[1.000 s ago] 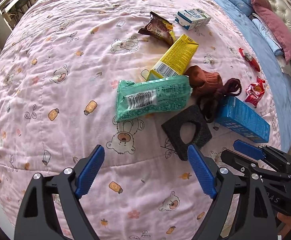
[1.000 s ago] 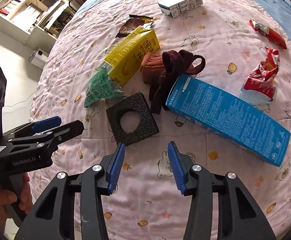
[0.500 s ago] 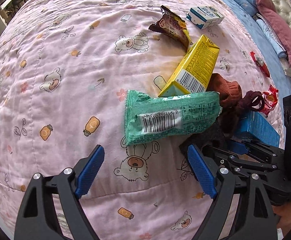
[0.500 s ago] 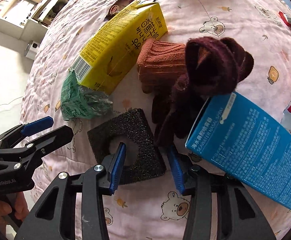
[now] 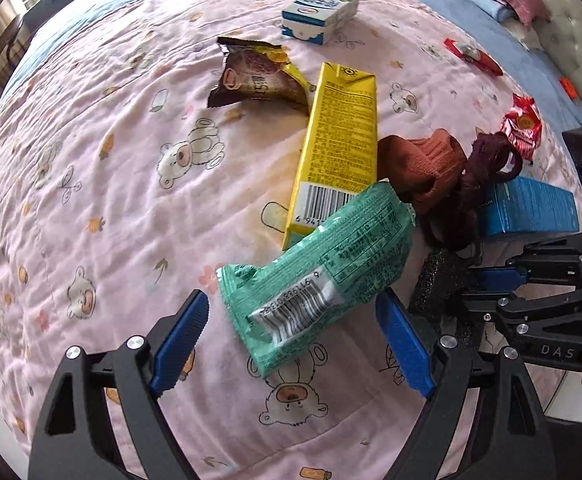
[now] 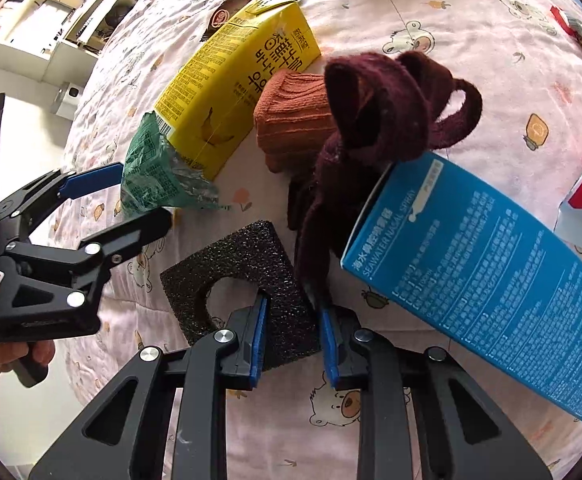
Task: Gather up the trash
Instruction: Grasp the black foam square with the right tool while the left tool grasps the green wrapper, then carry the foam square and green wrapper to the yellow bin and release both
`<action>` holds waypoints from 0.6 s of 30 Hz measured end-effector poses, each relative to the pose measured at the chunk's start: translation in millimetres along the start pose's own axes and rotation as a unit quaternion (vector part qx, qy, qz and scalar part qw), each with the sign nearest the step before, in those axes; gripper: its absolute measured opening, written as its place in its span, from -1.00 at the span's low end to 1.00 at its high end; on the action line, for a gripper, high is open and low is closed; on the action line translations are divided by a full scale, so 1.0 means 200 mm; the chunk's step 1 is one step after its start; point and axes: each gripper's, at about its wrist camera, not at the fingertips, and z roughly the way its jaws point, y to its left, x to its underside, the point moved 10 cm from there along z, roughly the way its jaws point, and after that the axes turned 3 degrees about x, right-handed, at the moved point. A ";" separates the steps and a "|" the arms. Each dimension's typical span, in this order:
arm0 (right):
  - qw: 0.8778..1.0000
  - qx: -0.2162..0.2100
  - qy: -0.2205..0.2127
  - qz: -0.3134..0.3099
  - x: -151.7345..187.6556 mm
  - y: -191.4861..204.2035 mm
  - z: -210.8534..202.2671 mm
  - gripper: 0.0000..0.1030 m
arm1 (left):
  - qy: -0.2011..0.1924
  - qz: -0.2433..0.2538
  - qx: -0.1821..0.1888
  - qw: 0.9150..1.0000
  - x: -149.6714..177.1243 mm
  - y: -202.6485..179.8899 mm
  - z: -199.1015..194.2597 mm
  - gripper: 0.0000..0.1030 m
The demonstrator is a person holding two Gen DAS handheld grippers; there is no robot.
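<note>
Both claws settle on litter lying on the pink bear-print bed quilt (image 5: 91,208).

The right claw (image 6: 293,344) has just been closing and now pinches one side of the black foam square (image 6: 247,276), one pad reaching up through its round hole, the other on the outer edge; that hole gives a thin wall to grip, likely why it comes in there. The left claw (image 5: 295,340) stands wide, its blue pads either side of the green wrapper (image 5: 319,280) without touching it, apparently lined up to squeeze the crinkled pack across its width. From the foam in the right view, the yellow carton (image 6: 235,96) lies at eleven o'clock, the brown socks (image 6: 371,120) at one, and the blue box (image 6: 491,280) at three, resting partly on the socks. The socks look like laundry, not trash.
</note>
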 end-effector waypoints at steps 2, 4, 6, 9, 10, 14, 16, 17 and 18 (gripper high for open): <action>1.000 -0.002 0.000 0.003 -0.01 0.00 0.00 -0.55 | 0.011 0.011 0.001 1.000 -0.01 -0.02 0.04 0.30; 1.000 -0.002 -0.001 0.003 0.00 0.00 -0.01 -0.55 | 0.023 0.010 -0.001 1.000 0.00 -0.02 0.07 0.14; 1.000 -0.002 -0.001 0.001 0.00 0.00 -0.01 -0.55 | 0.026 -0.003 0.003 1.000 0.00 -0.02 0.07 -0.06; 1.000 -0.004 -0.005 0.000 0.00 0.01 -0.03 -0.55 | 0.027 -0.039 0.023 0.999 0.03 -0.01 0.04 -0.23; 1.000 -0.004 -0.006 -0.001 0.00 0.02 -0.04 -0.55 | 0.028 -0.054 0.034 0.998 0.04 0.00 0.03 -0.25; 1.000 -0.008 -0.015 -0.007 0.02 0.04 -0.09 -0.55 | 0.021 -0.094 0.056 0.994 0.14 -0.02 -0.06 -0.30; 1.000 -0.010 -0.020 -0.012 0.04 0.06 -0.13 -0.55 | 0.016 -0.114 0.070 0.991 0.18 -0.04 -0.11 -0.30; 1.000 -0.010 -0.023 -0.015 0.05 0.07 -0.14 -0.55 | 0.013 -0.119 0.075 0.990 0.20 -0.06 -0.14 -0.30; 0.999 -0.010 -0.026 -0.017 0.06 0.08 -0.17 -0.55 | 0.010 -0.124 0.080 0.989 0.21 -0.09 -0.17 -0.30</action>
